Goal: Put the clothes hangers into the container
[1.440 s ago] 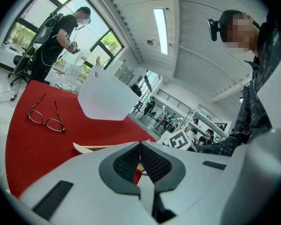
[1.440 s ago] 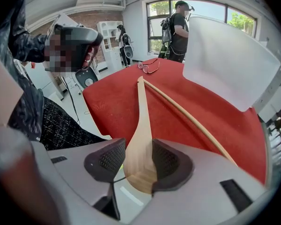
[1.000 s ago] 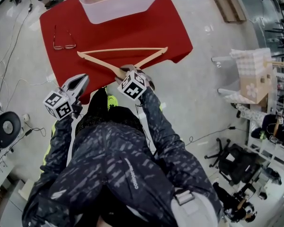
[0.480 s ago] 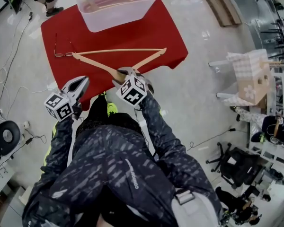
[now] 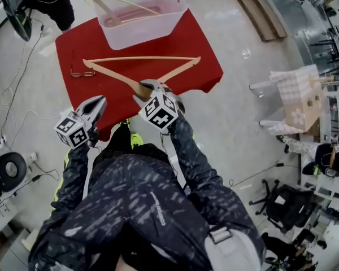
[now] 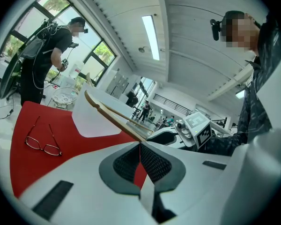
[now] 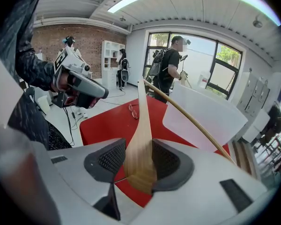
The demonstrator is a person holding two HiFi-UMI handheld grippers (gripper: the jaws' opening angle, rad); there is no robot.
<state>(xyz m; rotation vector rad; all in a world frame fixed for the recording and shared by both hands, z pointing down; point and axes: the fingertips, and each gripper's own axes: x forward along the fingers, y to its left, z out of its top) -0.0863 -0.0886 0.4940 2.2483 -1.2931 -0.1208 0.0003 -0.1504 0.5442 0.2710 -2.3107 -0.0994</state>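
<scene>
Clamps the wooden hanger (image 5: 141,59) at its thick apex with the right gripper (image 5: 141,89); presses both dark pads flat against the wood, one on each side, as seen in the right gripper view; holds the hanger raised over the red cloth (image 5: 181,44), apex toward the body and straight bar toward the far side; points the right gripper slantwise down; brings the hanger's left end near a pair of glasses (image 5: 79,72) lying on the cloth, with contact impossible to tell; carries the left gripper (image 5: 99,100) shut and empty, pads meeting at their tips with nothing between them; holds it above the cloth's near left edge, beside the right gripper and well apart from the hanger's arms; faces the translucent container (image 5: 137,30) standing at the far edge of the cloth, beyond the straight bar and not touching it; finds another wooden hanger (image 5: 121,3) already inside it, lying slantwise across the opening.
</scene>
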